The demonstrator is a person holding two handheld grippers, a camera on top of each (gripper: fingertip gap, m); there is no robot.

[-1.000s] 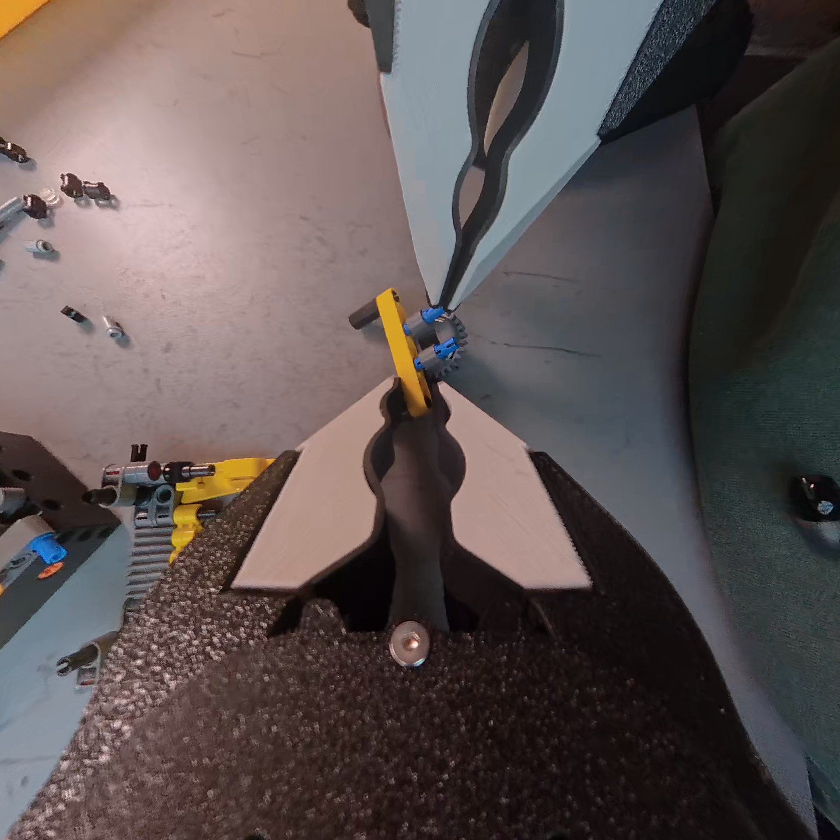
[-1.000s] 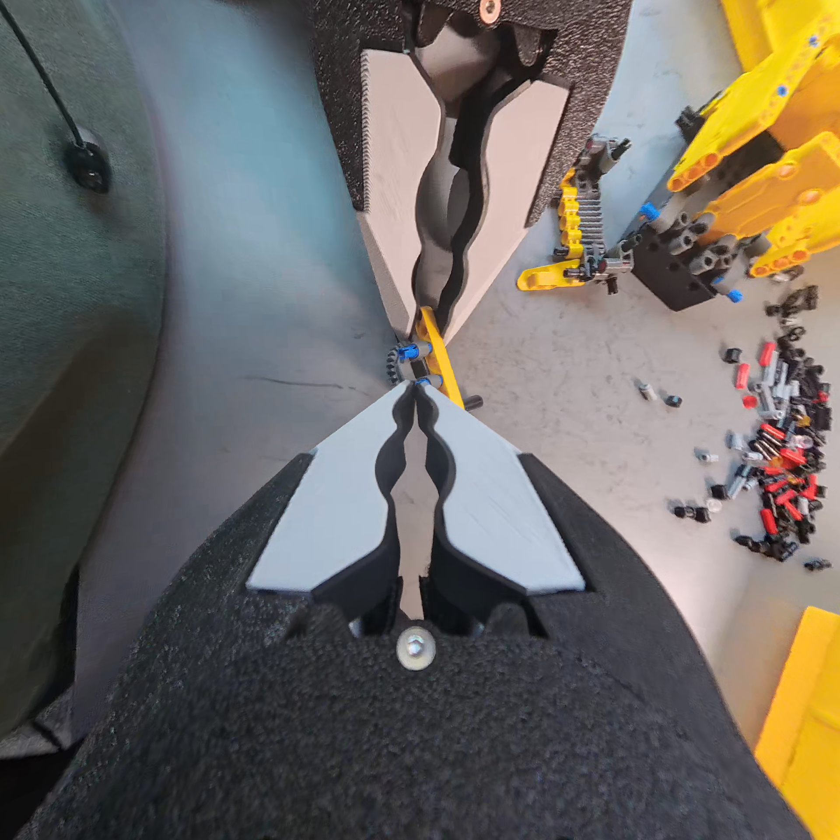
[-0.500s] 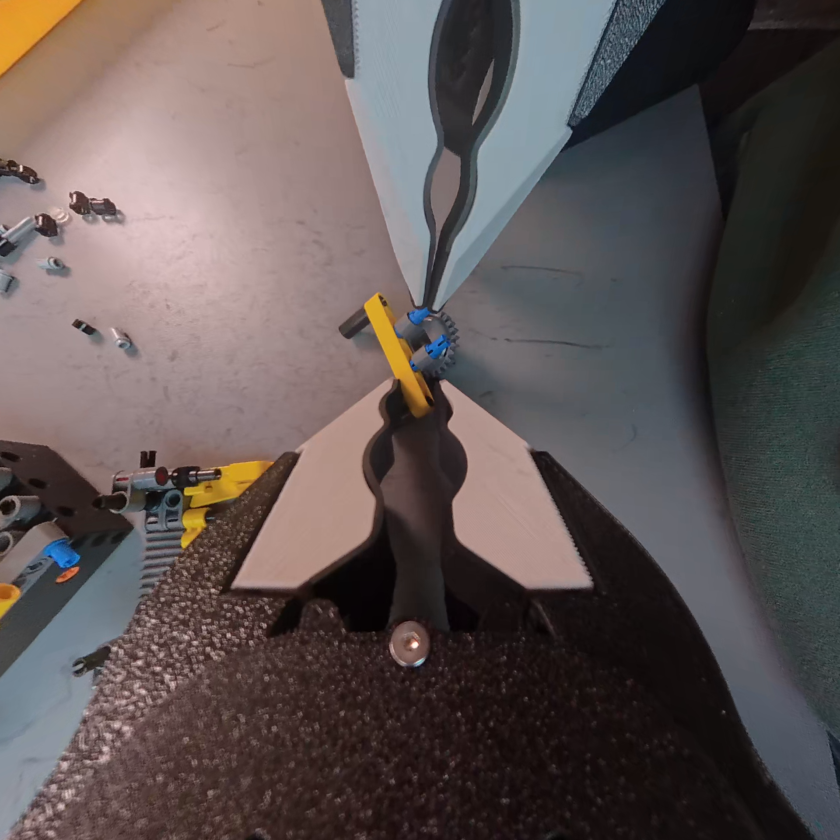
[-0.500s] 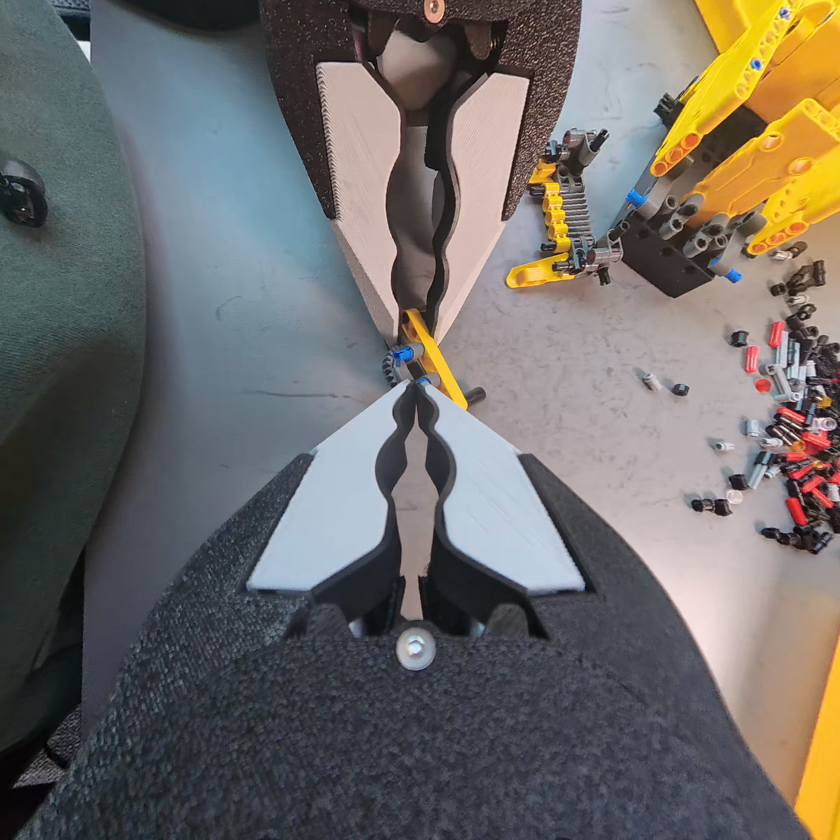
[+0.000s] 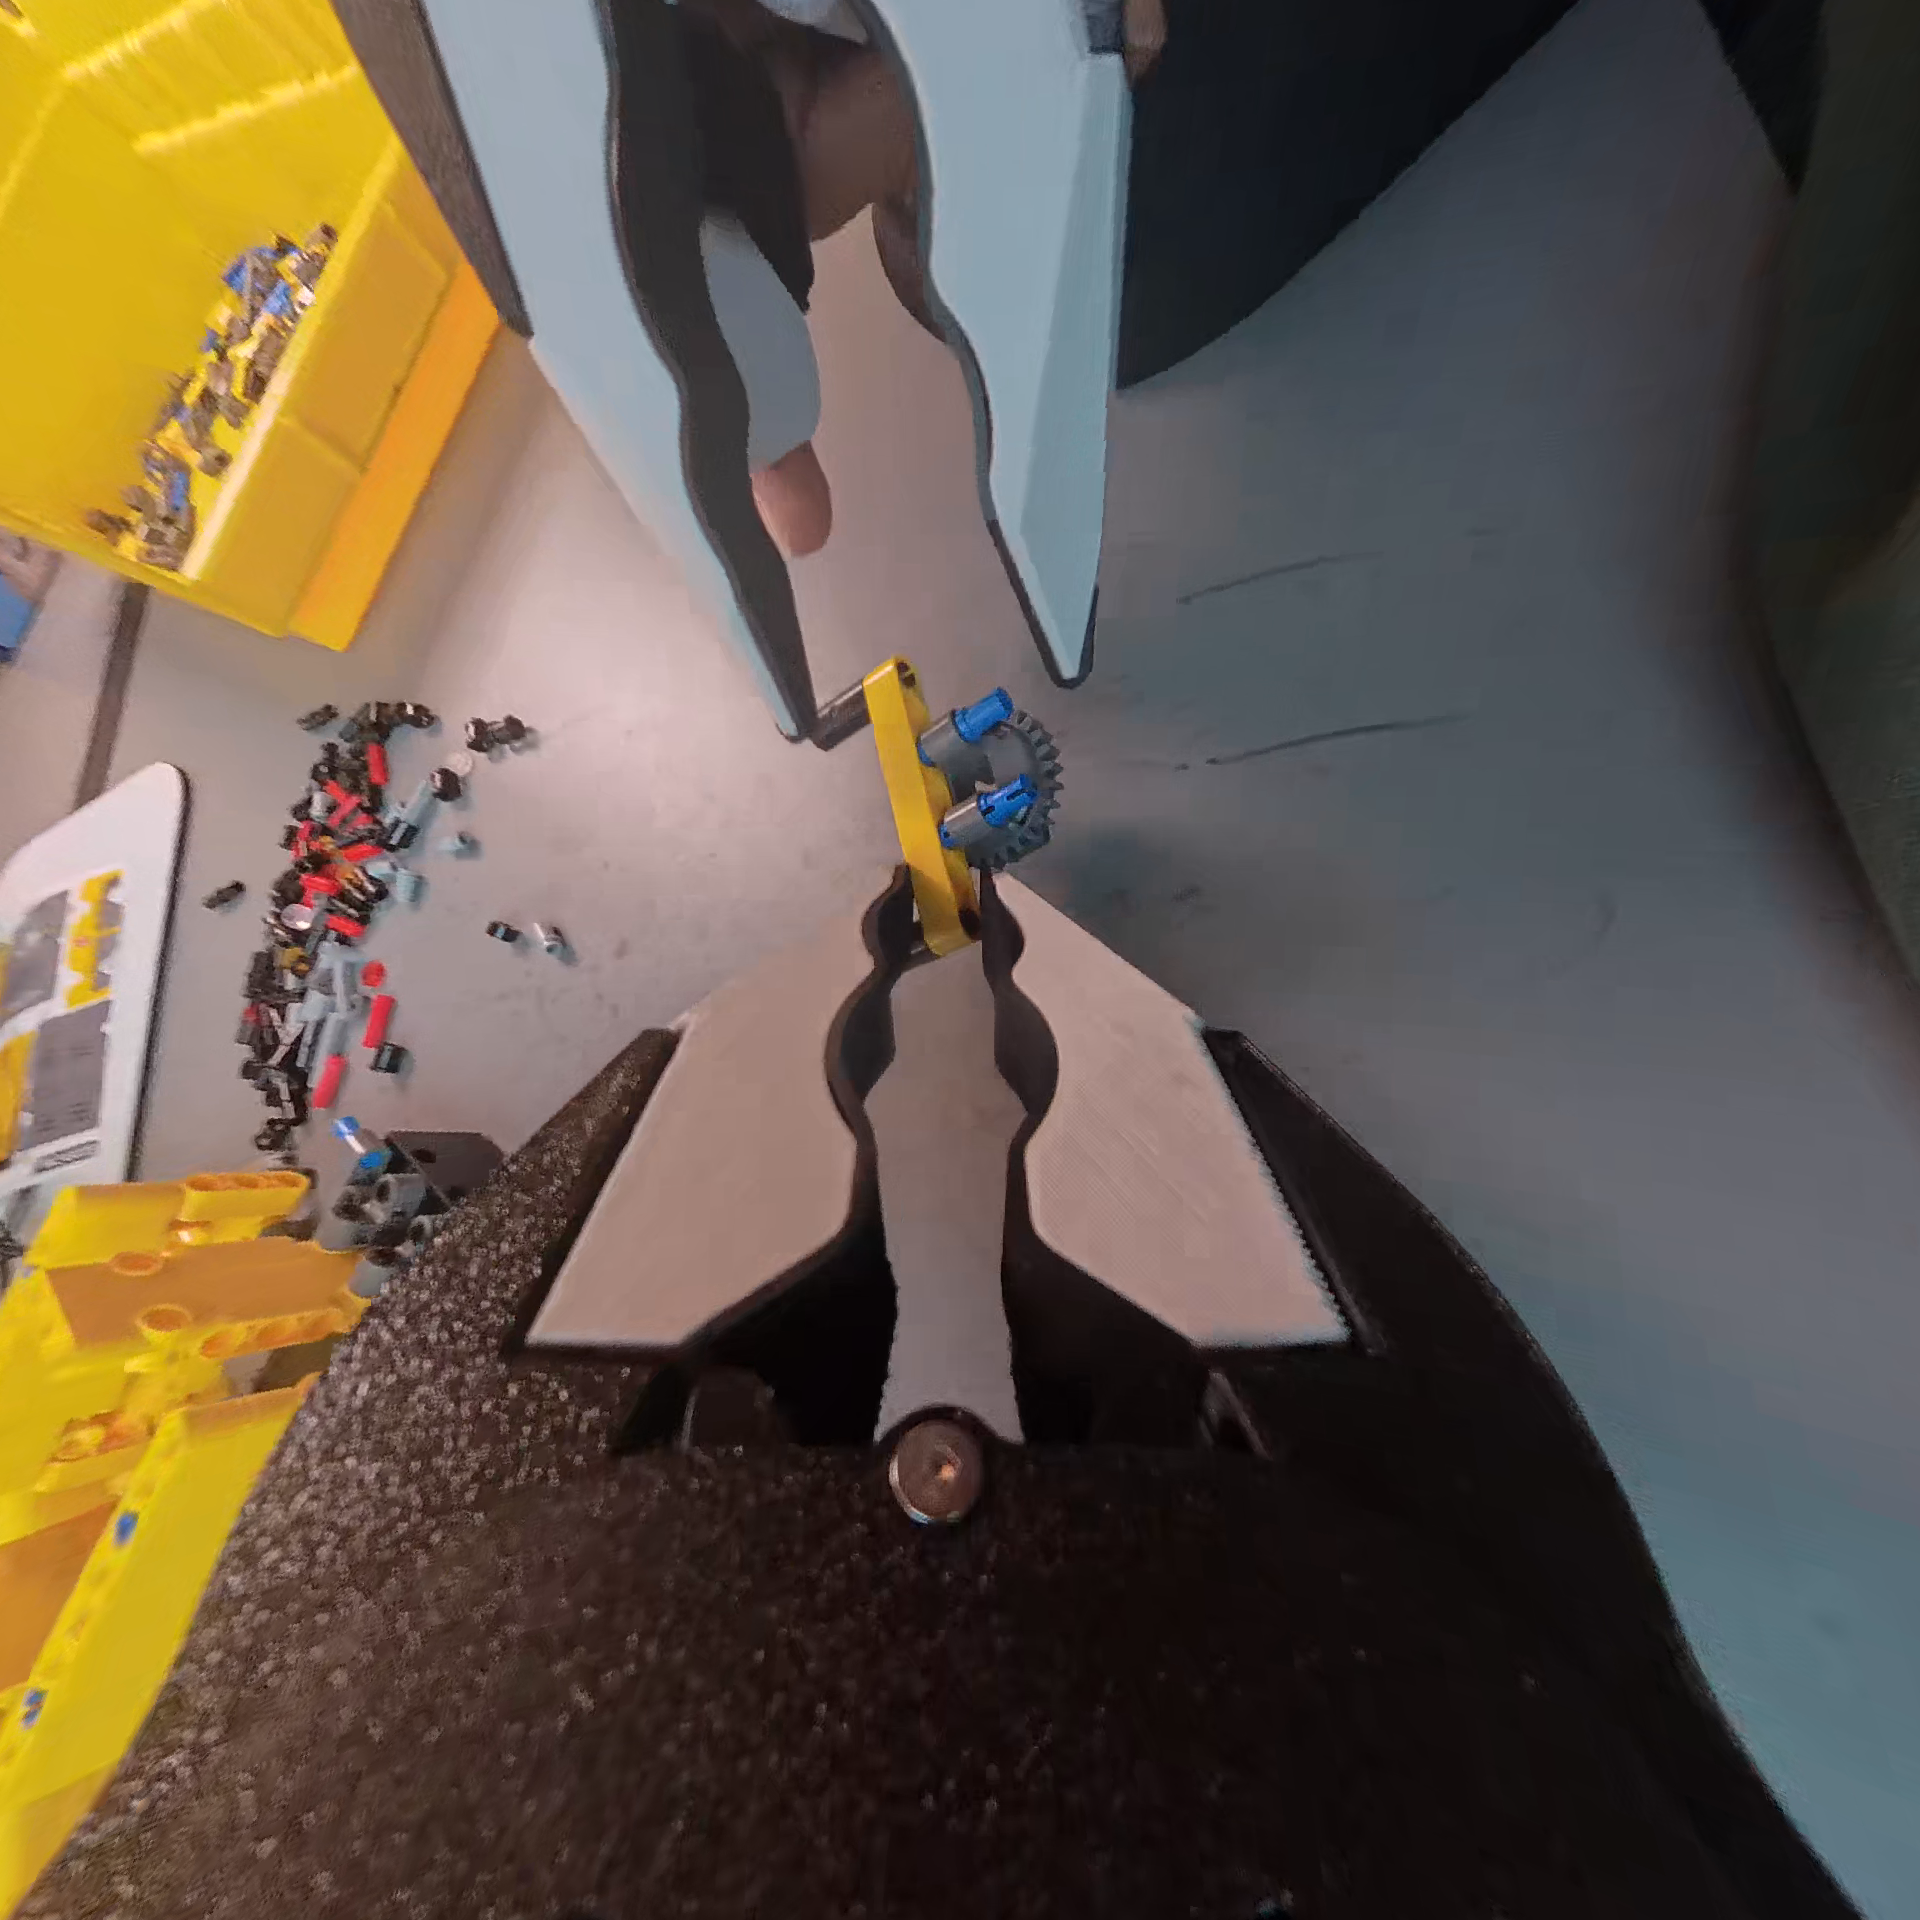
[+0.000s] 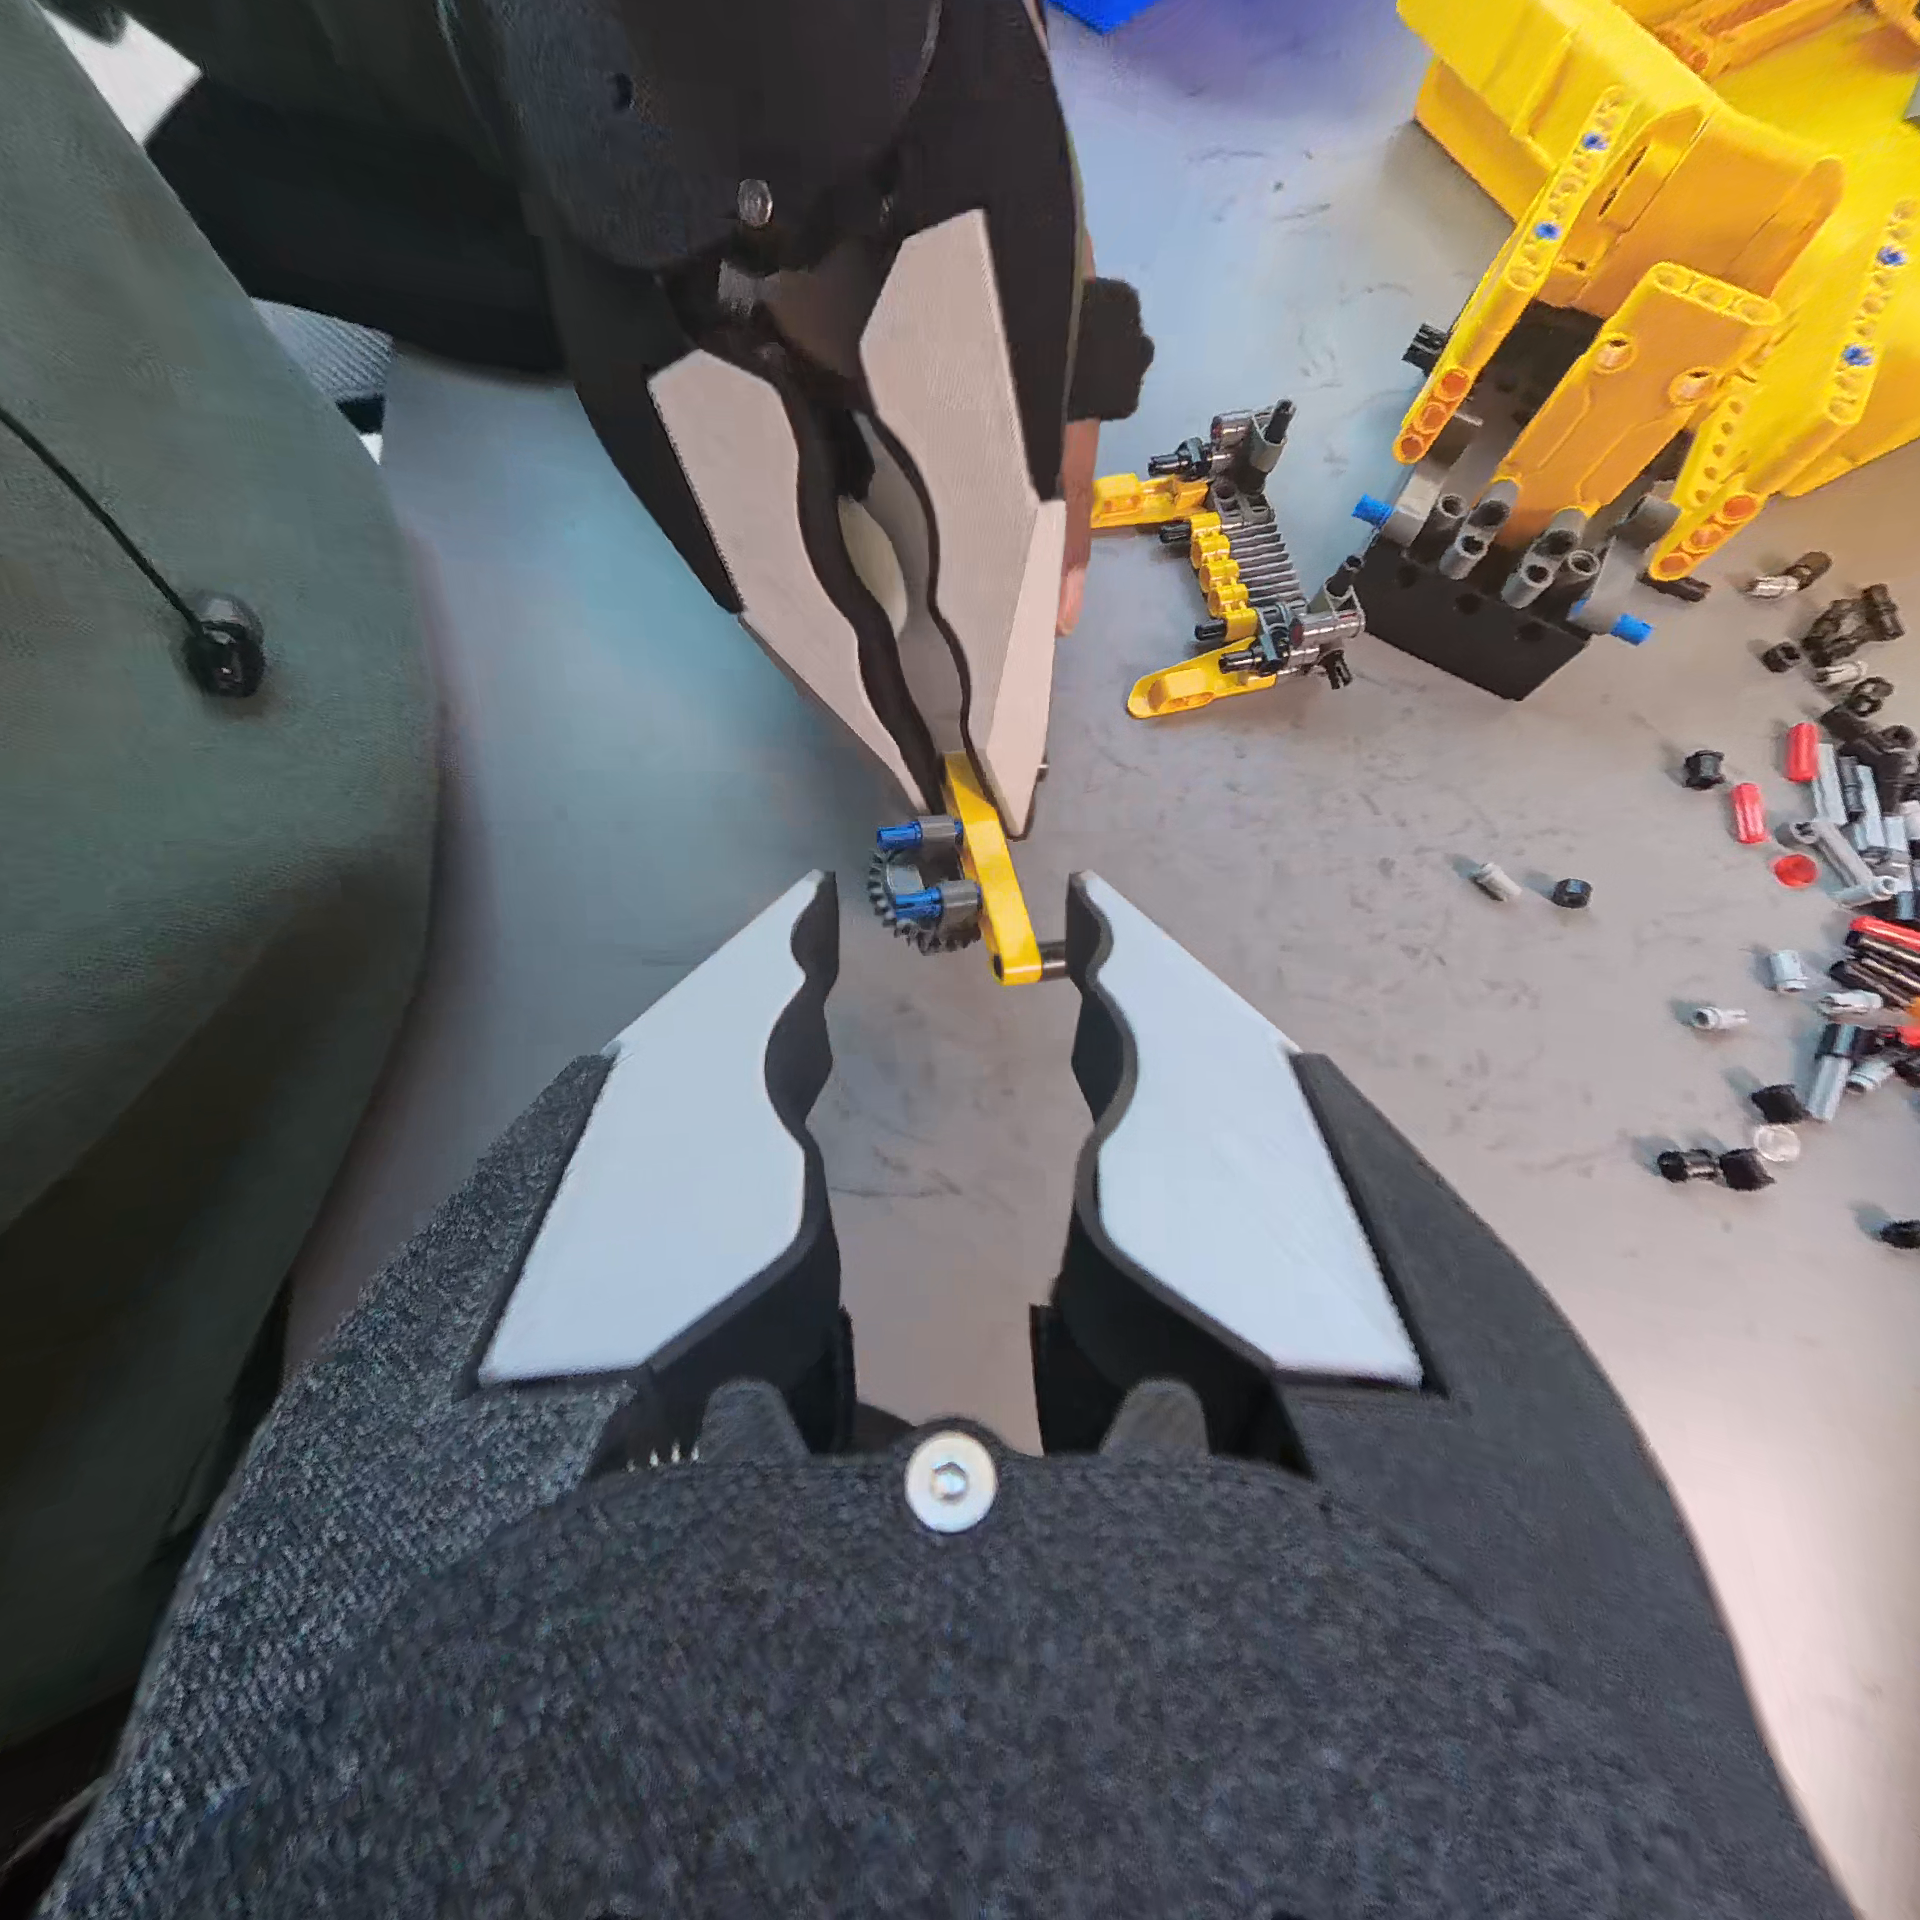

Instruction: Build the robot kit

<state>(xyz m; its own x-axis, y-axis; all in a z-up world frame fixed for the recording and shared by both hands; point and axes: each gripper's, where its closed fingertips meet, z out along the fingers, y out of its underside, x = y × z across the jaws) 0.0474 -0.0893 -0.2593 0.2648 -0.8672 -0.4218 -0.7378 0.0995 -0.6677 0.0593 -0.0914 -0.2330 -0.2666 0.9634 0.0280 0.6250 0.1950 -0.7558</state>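
Two grippers meet over a grey tabletop (image 6: pixel 1299 862), tip to tip. The left gripper (image 5: pixel 940 914) pinches the lower end of a short yellow beam (image 5: pixel 920 810), its fingers drawn narrow onto it, so the beam stands up and out from the tips, clear of the table. On the beam's right face in the left wrist view sit two grey bushes with blue pins (image 5: pixel 982 717) and, behind them, a dark grey gear (image 5: pixel 1023 790); a black pin (image 5: pixel 836 717) sticks out of the beam's top end on the other side.

The right gripper (image 6: pixel 951 883) faces this small assembly with its fingers spread wide and nothing between them. In the right wrist view the gear and blue pins lie just off the inner edge of its left finger, and the black pin reaches to or nearly to the inner edge of its right finger; whether they touch cannot be told.

Beyond, in the right wrist view, a yellow and grey rack assembly (image 6: pixel 1226 582) lies on the table beside a large yellow model on a black base (image 6: pixel 1621 343). A scatter of small red, black and grey parts (image 6: pixel 1839 894) lies to the right. The left wrist view also shows a yellow bin (image 5: pixel 239 312) of parts and a printed booklet (image 5: pixel 73 987). Dark green cloth (image 6: pixel 156 727) fills the left edge of the right view.
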